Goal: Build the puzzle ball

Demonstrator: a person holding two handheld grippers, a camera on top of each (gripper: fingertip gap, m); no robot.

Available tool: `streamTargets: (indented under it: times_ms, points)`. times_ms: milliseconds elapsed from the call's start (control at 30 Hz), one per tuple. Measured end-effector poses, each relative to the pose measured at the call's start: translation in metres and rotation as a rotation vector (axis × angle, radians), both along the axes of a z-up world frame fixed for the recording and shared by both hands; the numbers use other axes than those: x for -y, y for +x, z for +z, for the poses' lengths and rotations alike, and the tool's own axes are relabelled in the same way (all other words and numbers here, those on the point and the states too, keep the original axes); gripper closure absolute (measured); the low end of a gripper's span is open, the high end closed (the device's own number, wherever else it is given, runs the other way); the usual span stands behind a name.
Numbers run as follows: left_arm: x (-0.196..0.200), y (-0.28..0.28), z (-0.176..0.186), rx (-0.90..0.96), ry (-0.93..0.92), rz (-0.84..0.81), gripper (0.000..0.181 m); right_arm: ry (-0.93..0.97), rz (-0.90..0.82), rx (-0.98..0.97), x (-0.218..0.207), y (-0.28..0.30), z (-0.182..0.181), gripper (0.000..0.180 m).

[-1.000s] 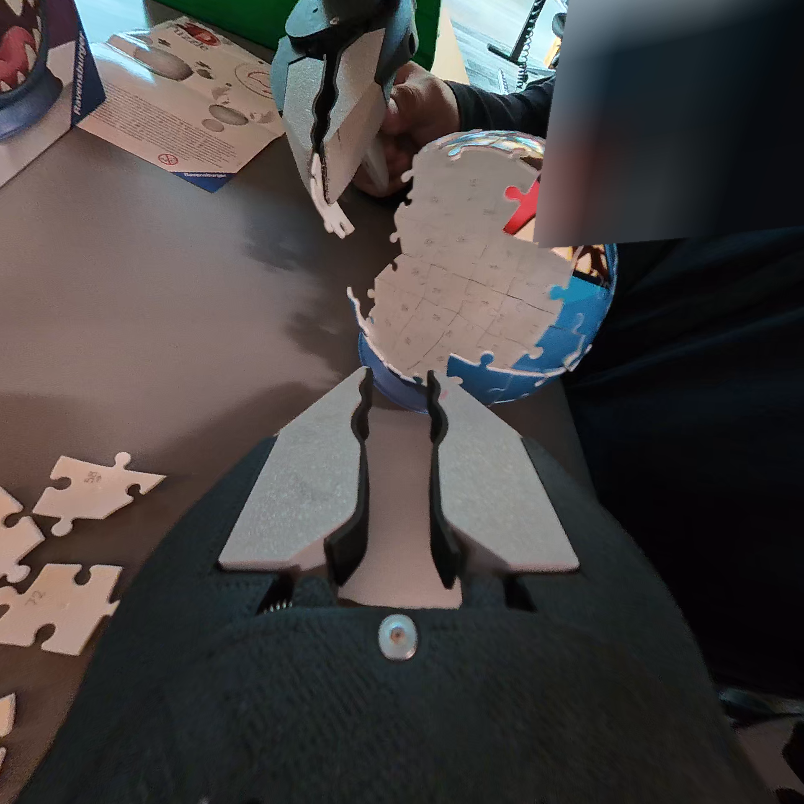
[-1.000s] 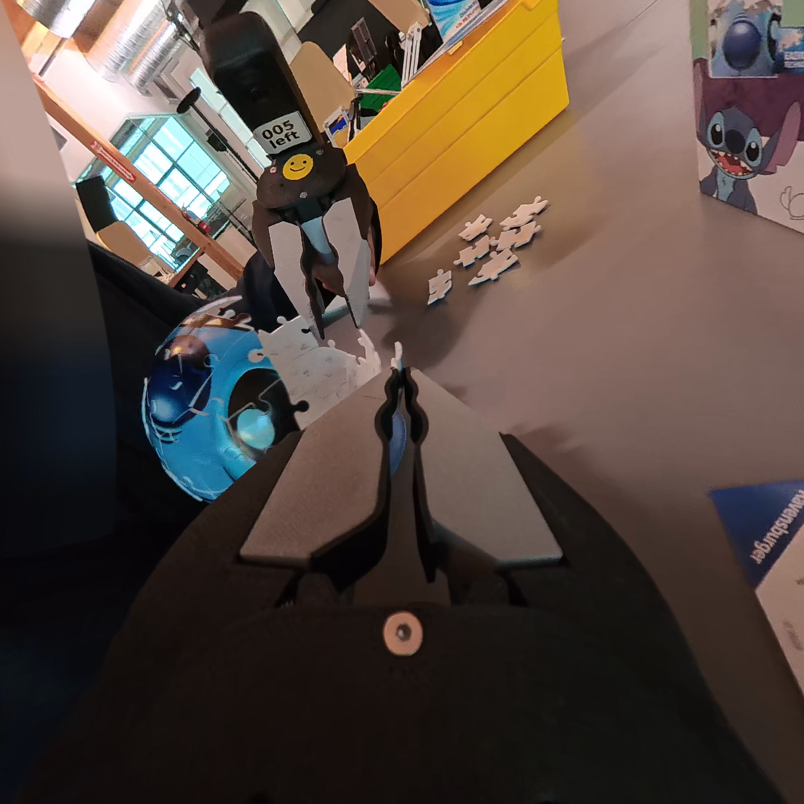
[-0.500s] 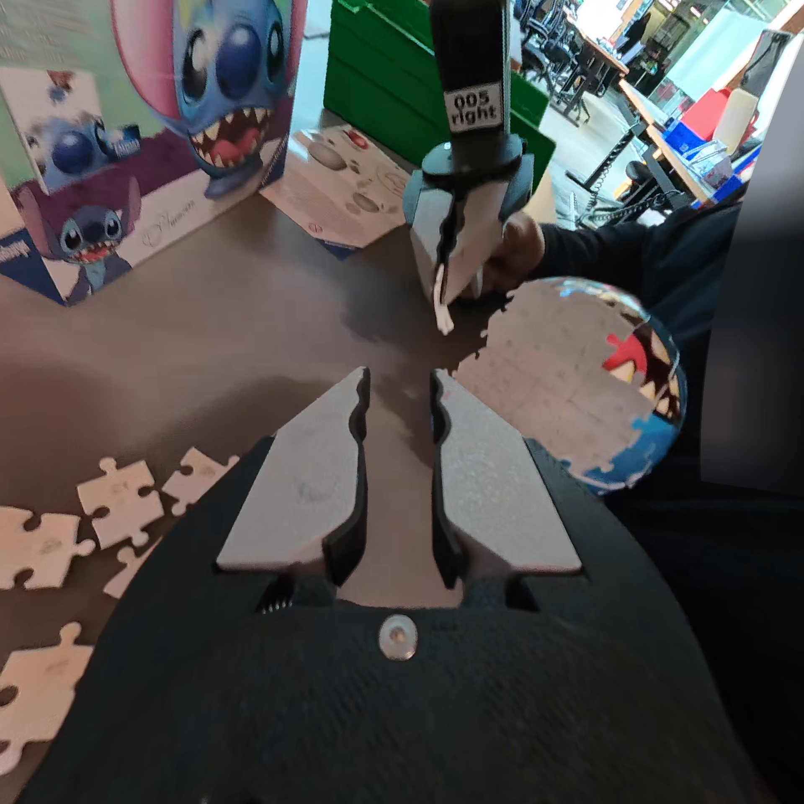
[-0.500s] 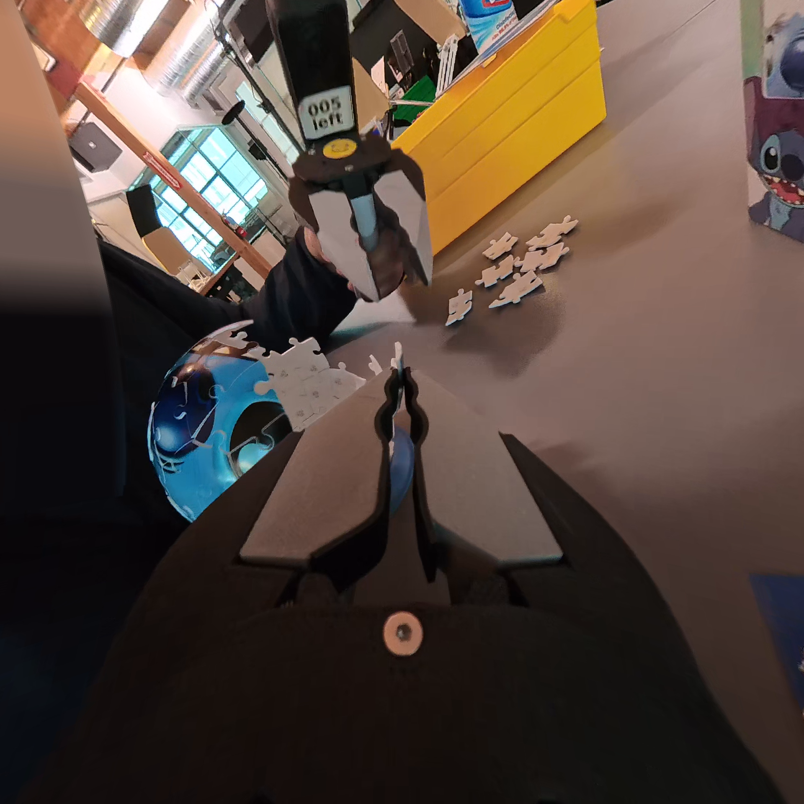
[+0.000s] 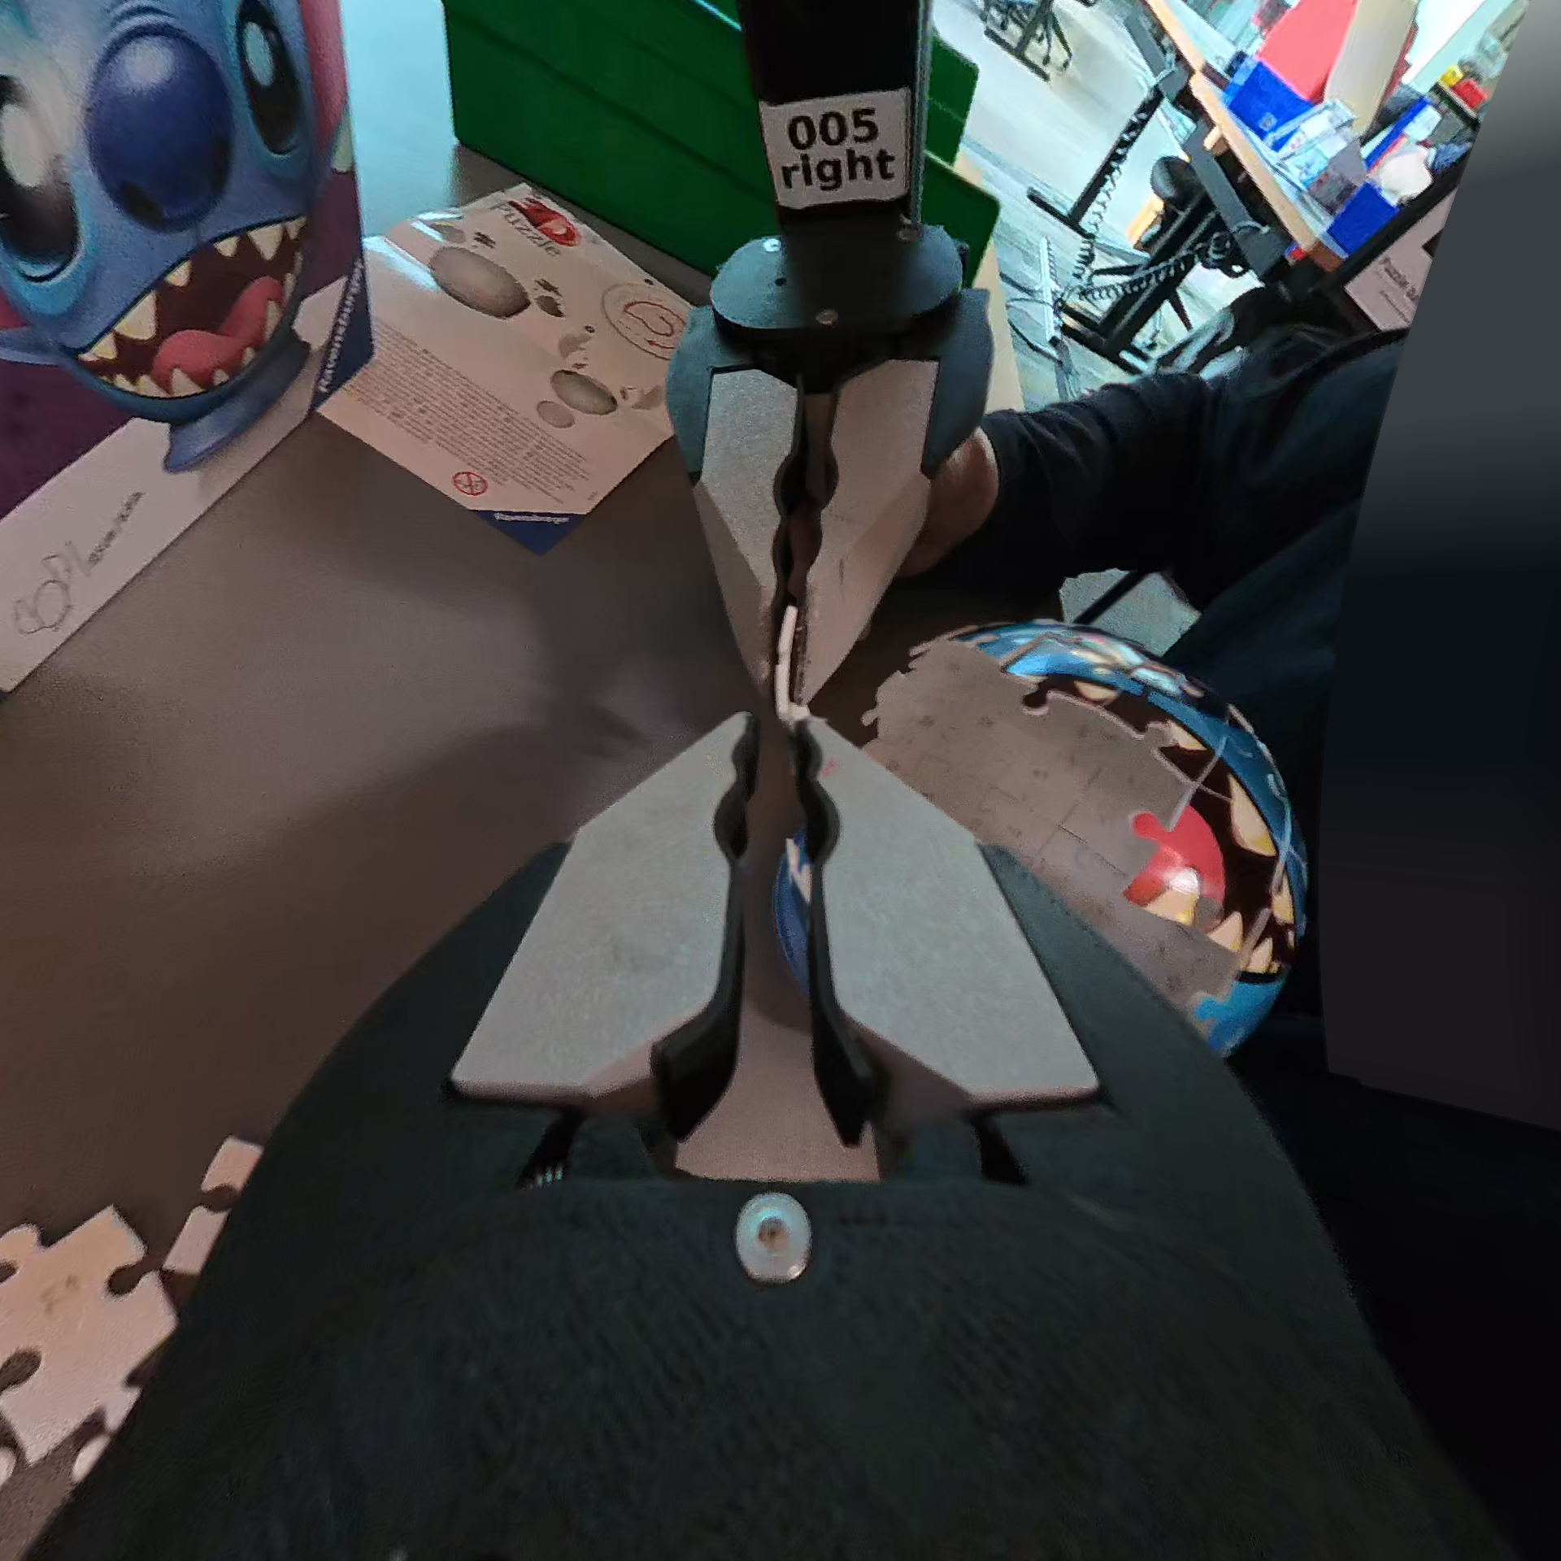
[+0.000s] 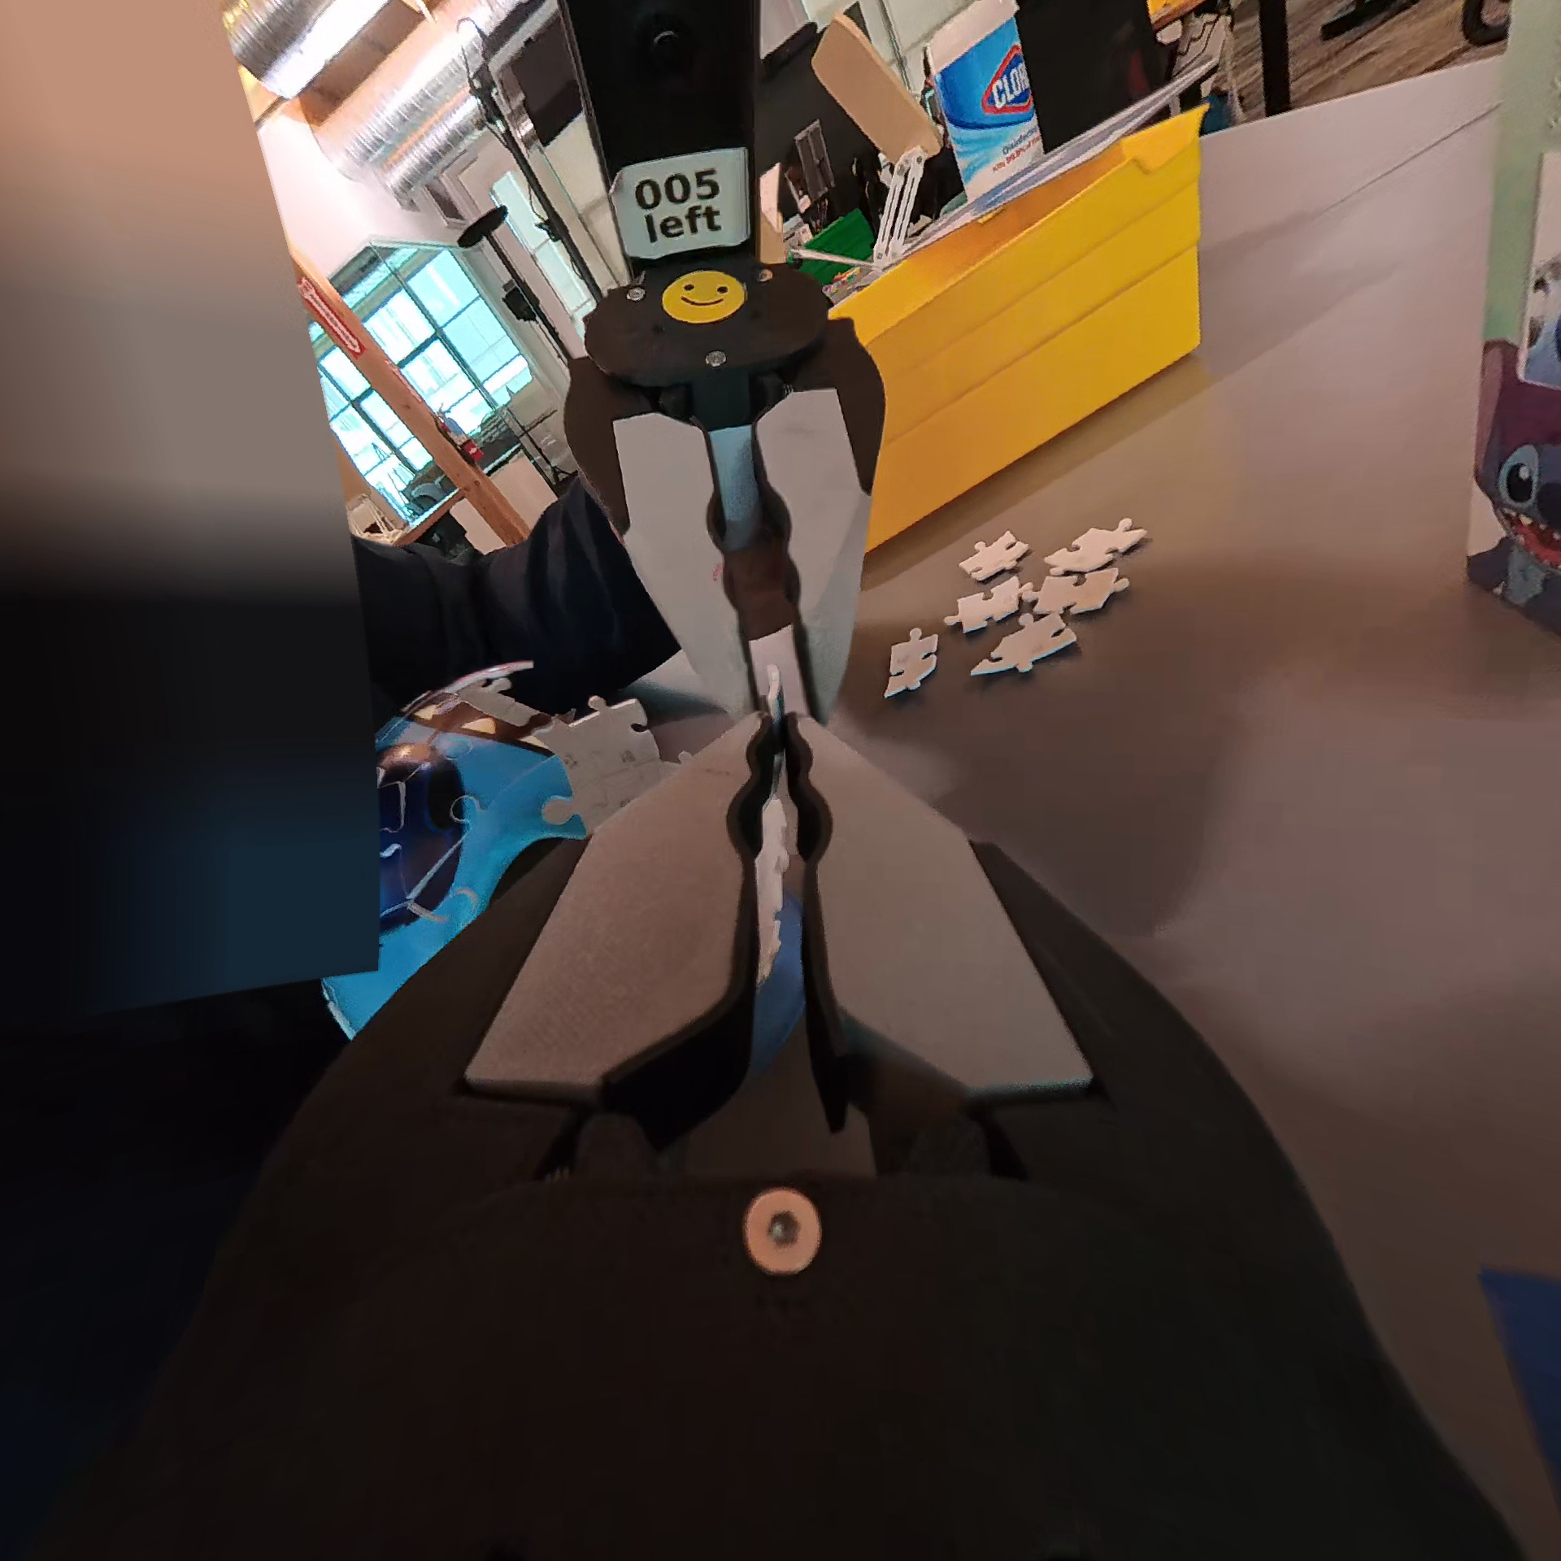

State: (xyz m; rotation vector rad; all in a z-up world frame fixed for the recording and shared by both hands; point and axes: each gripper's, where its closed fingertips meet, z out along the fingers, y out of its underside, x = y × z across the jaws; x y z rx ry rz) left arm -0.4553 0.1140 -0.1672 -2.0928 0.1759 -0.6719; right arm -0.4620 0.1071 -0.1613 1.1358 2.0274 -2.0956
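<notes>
At table centre, tip to tip: two grippers.

Right gripper [image 6: 775, 728]: jaws pinched on a white puzzle piece [image 5: 790, 663], held edge-on, its end sticking out past the tips.

Left gripper [image 5: 773, 733]: jaws narrowly parted, tips level with that piece's free end; whether they touch it cannot be told, the edge being thin and blurred.

Puzzle ball [image 5: 1123, 845]: part-built, blue shell with red and dark print, white inner faces showing through the open side; sits near the table's edge, just beside both grippers.

Loose puzzle pieces [image 6: 1026, 604]: white, face down, clustered on the grey table [image 6: 1267, 760] near a yellow bin [image 6: 1039, 338].

Puzzle box [image 5: 160, 279], instruction leaflet [image 5: 507, 380], green bin [image 5: 608, 127]: at the far side.
</notes>
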Motion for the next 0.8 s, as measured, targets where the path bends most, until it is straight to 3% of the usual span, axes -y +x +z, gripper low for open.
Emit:
streamTargets:
  times_ms: [800]
  points:
    - [0.001, 0.0, -0.02, -0.053, -0.142, -0.05, 0.181, 0.103, -0.002, 0.011, -0.007, -0.001, -0.008, 0.178]
